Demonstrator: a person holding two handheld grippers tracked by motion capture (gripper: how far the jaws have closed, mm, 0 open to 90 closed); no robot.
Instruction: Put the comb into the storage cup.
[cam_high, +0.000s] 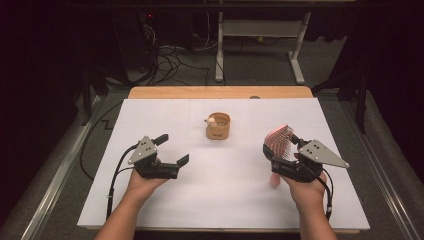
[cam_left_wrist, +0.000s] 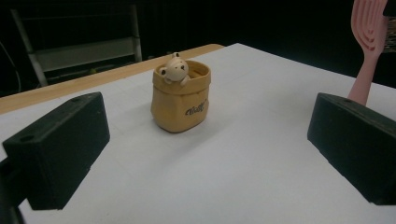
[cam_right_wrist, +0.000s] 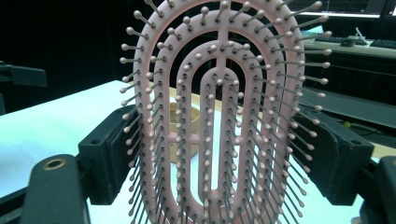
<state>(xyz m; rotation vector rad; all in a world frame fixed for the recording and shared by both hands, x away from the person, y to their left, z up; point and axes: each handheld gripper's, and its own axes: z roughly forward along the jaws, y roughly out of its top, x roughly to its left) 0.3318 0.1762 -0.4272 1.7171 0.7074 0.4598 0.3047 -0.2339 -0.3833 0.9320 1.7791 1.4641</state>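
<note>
1. Pink hairbrush (cam_high: 279, 141) — it's in your right gripper (cam_high: 278, 152), at abt 4 o'clock on the white table sheet (cam_high: 225, 200), head up and tilted, lifted off the surface.
2. Grip status: in the right gripper view the two black jaws clamp the brush head (cam_right_wrist: 219, 121) from both sides, pads into the bristle rows. Clenched on the brush, looks secure.
3. Handle (cam_high: 274, 181) pokes out below your right hand (cam_high: 306, 192), toward you.
4. Left gripper (cam_high: 171, 150) at abt 8 o'clock, jaws wide apart, nothing between them. Its own view looks straight at the pot across bare sheet.
5. Small tan holder pot w/ bear figure (cam_high: 218, 126) sits upright near centre, abt 12 o'clock, well apart from both grippers. Looks empty apart from the bear on its rim.
6. Done, as I judge it: pick-up of the brush. Left, prob: carry it to 11 o'clock from your right hand and set it handle-first into the pot.
7. Watch: you hold the head, so the handle end is free to go in.
</note>
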